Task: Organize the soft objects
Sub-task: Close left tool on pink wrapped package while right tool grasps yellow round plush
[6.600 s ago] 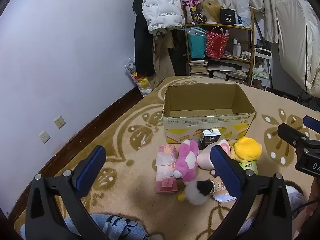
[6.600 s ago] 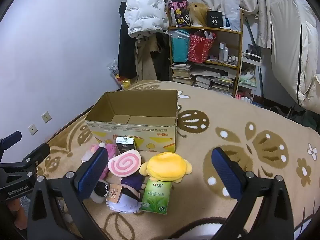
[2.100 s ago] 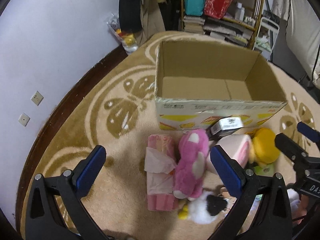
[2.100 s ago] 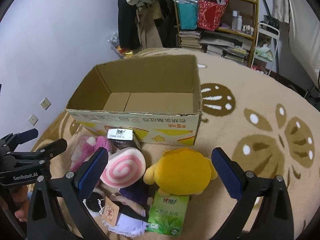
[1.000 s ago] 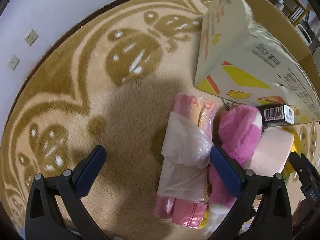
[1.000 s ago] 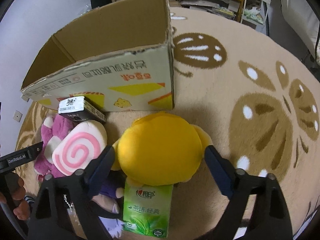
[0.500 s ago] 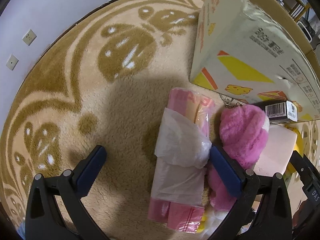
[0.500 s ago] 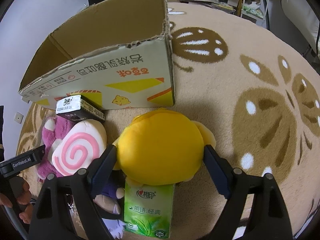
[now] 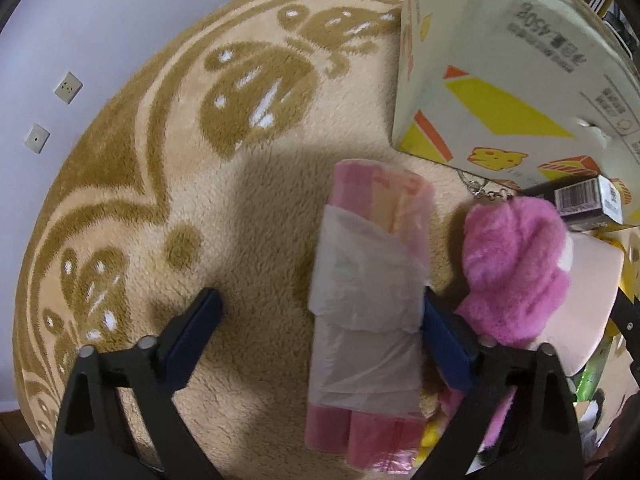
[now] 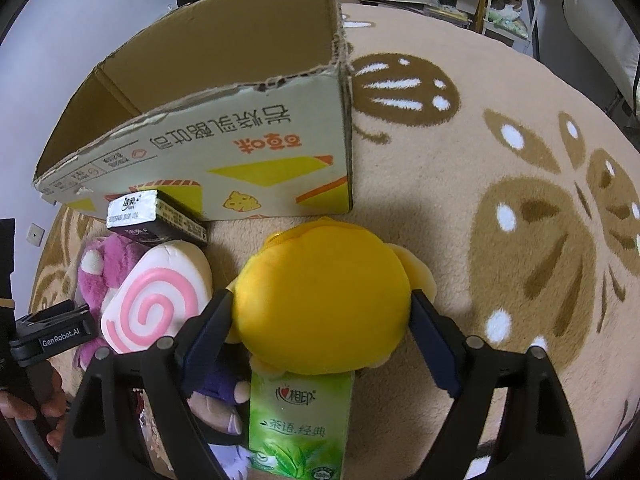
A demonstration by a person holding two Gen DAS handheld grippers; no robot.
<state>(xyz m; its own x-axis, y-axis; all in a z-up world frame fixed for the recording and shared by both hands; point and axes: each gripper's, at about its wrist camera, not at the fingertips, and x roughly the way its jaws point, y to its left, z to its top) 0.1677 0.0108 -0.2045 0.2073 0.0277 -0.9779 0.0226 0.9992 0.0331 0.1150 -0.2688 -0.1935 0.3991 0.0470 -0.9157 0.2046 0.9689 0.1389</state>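
My right gripper (image 10: 320, 312) is closed around the round yellow plush (image 10: 320, 296), its pads pressing both sides, on the rug in front of the open cardboard box (image 10: 224, 140). My left gripper (image 9: 318, 312) is open and straddles a pink tissue pack in a plastic bag (image 9: 372, 284); its right finger (image 9: 444, 344) touches the pack's right edge, its left finger (image 9: 192, 332) stands well clear. A pink plush bear (image 9: 516, 272) lies right of the pack, also in the right wrist view (image 10: 100, 268). A pink-swirl cushion (image 10: 156, 304) lies left of the yellow plush.
A green tissue pack (image 10: 300, 424) lies under the yellow plush's near edge. A small black box (image 10: 152, 216) leans against the cardboard box's front. A purple plush (image 10: 216, 392) lies low left. The patterned rug (image 9: 160, 200) stretches left to a wall with sockets (image 9: 68, 87).
Both grippers came down to the toys. The right gripper's fingers closed in onto the yellow plush. The left gripper edged forward over the pink tissue pack.
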